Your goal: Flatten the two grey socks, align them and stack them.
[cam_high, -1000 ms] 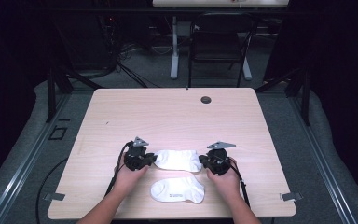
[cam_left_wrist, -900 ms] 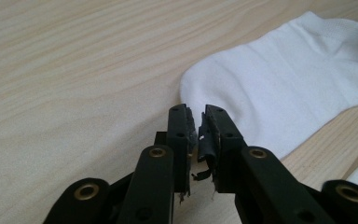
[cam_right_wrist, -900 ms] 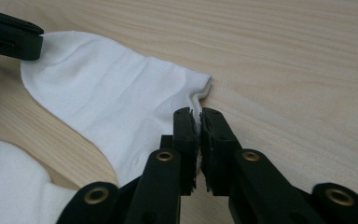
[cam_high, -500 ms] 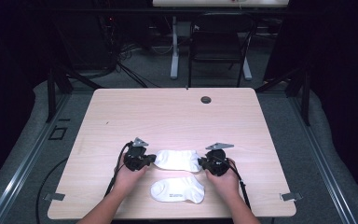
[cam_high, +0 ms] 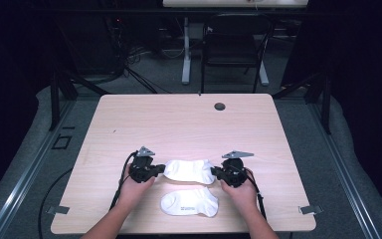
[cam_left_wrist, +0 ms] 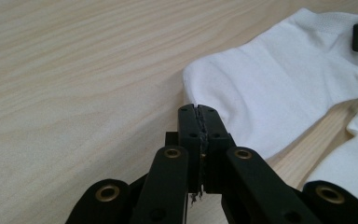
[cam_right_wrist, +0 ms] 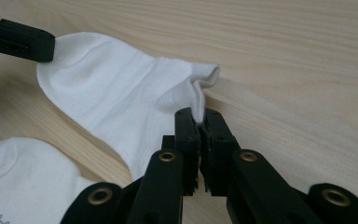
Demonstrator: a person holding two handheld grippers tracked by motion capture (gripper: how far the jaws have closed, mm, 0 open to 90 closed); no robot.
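Two white ankle socks lie on the light wooden table [cam_high: 179,119]. The farther sock [cam_high: 189,171] [cam_left_wrist: 284,79] [cam_right_wrist: 121,93] stretches between my two grippers. My left gripper [cam_high: 161,170] [cam_left_wrist: 199,109] is shut at its toe end, jaws pressed together on the sock's edge. My right gripper [cam_high: 215,173] [cam_right_wrist: 198,114] is shut on a pinched fold of its cuff end, which rises between the jaws. The nearer sock [cam_high: 189,204] [cam_left_wrist: 349,163] [cam_right_wrist: 23,172] lies flat just in front, between the person's hands, touched by neither gripper.
A small dark round grommet [cam_high: 220,106] sits near the table's far edge. The table's far half is bare wood. Beyond it stand a black chair [cam_high: 234,45] and table legs on a grey floor with cables.
The left gripper's jaws have closed at the toe end of the farther sock. Both hands and both socks stay where they were.
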